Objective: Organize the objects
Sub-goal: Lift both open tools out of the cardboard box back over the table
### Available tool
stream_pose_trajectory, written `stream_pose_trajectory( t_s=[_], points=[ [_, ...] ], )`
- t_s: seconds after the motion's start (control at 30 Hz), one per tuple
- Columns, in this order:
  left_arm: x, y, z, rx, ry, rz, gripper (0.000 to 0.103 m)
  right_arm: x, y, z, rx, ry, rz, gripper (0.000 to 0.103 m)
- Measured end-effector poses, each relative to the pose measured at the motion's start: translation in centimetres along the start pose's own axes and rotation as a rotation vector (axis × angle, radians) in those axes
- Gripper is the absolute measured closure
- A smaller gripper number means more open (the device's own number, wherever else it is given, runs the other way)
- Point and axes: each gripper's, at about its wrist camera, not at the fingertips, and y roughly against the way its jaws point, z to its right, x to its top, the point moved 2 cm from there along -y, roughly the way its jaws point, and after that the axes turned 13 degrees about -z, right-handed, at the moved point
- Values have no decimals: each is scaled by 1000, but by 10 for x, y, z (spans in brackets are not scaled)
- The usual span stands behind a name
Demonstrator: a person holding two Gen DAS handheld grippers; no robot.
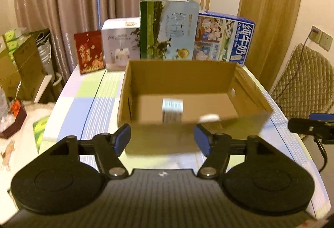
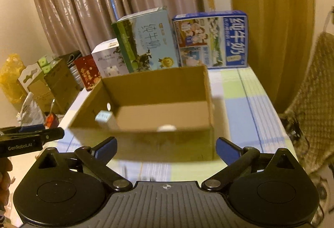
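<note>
While jaws gape: cardboard box (image 1: 187, 81) holds two items (blurred).

— What's in the open cardboard box (image 1: 181, 79)?
— A small white printed carton (image 1: 172, 110), upright on its floor, and near the front wall something white and rounded (image 1: 209, 117), too blurred to identify.
</note>
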Motion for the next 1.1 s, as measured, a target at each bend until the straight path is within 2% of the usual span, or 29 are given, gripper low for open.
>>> stream_pose_trajectory(
  t_s=[0.27,0.4,0.47,0.67,1.1],
  points=[
    [-94,40,3,4,69,-35,27,-101,42,3,-13,-66,-22,2],
    [-129,59,9,37,83,-28,24,-137,56,-1,-18,-70,-22,2],
    [-142,67,12,43,94,-26,19,-151,61,-8,-30,-49,-23,2],
    [-171,75,27,41,84,-8,7,-179,67,-23,-60,31,16,2],
    [-190,64,44,49,30,-52,1,-193,64,-9,-57,-12,-16,2]
  ],
)
